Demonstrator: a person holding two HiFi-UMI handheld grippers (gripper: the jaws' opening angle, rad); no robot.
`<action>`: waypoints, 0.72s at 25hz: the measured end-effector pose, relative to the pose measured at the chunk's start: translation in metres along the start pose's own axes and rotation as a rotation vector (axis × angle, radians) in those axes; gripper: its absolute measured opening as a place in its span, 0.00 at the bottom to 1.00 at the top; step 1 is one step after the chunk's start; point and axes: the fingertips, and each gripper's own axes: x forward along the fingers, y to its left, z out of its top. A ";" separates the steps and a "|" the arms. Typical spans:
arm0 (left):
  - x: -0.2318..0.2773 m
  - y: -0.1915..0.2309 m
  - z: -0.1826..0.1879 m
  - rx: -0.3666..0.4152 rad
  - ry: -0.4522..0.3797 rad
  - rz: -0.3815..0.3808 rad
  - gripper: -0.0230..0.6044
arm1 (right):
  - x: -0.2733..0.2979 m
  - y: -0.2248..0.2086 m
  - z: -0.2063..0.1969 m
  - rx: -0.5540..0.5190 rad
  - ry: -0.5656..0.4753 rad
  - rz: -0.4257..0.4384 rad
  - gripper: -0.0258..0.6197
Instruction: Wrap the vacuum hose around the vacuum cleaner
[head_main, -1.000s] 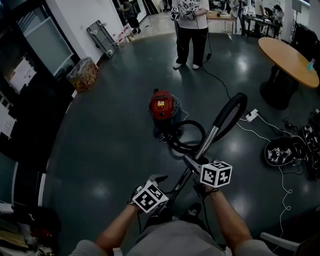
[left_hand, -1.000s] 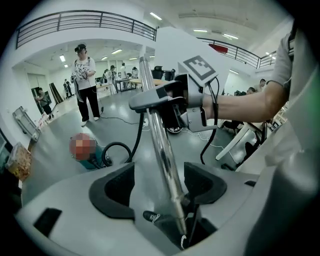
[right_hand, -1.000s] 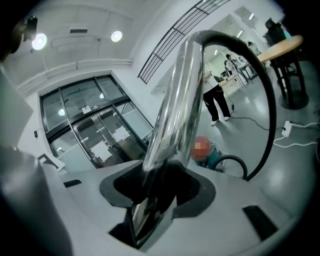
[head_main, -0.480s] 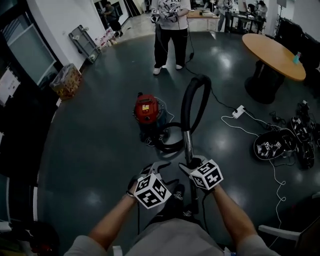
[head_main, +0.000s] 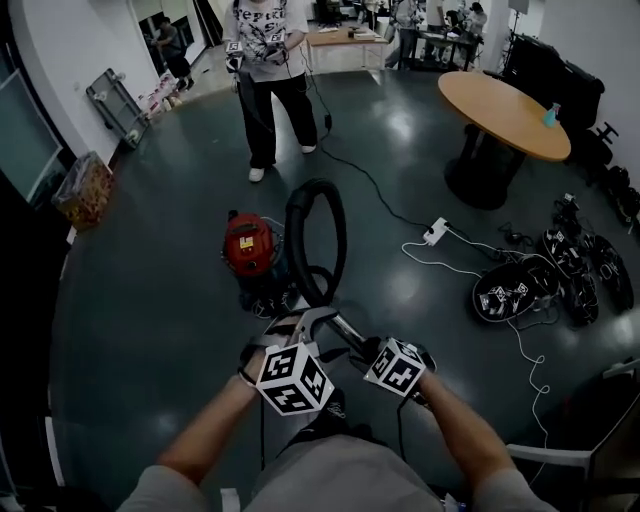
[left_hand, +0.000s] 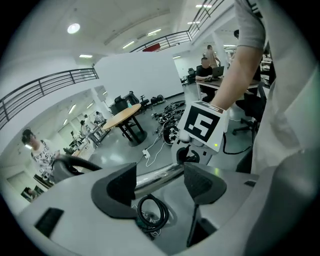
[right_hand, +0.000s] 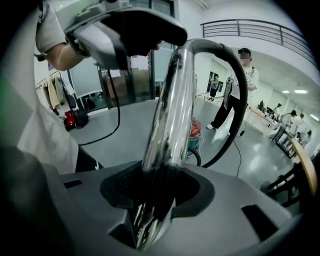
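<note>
The red vacuum cleaner (head_main: 248, 245) stands on the dark floor ahead of me. Its black hose (head_main: 315, 235) arches up beside it and joins a chrome tube (head_main: 345, 328). My right gripper (head_main: 368, 348) is shut on that chrome tube (right_hand: 170, 115), which rises straight out of its jaws toward the hose bend (right_hand: 235, 95). My left gripper (head_main: 300, 325) is open, just left of the tube. In the left gripper view the tube (left_hand: 155, 176) runs crosswise just beyond the pads (left_hand: 120, 184), which do not press on it. A loop of hose (left_hand: 152, 212) lies on the floor below.
A person (head_main: 268, 60) stands behind the vacuum with a cable trailing to a power strip (head_main: 434, 232). A round wooden table (head_main: 505, 100) is at the back right, a heap of gear (head_main: 520, 290) at the right, a box (head_main: 82, 190) and a trolley (head_main: 118, 100) at the left.
The tube and hose arch have swung from leaning right to leaning left, toward the vacuum. My left gripper has risen and rolled up beside the tube. The right gripper has dropped a little.
</note>
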 end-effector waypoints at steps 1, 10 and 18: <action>0.003 0.006 0.000 0.023 -0.002 -0.012 0.52 | 0.002 -0.004 -0.004 -0.021 0.034 -0.001 0.29; 0.053 0.003 -0.025 0.154 0.064 -0.265 0.52 | -0.006 -0.040 -0.033 -0.235 0.312 -0.011 0.27; 0.101 -0.009 -0.027 0.100 0.076 -0.404 0.52 | -0.021 -0.076 -0.036 -0.413 0.430 0.054 0.26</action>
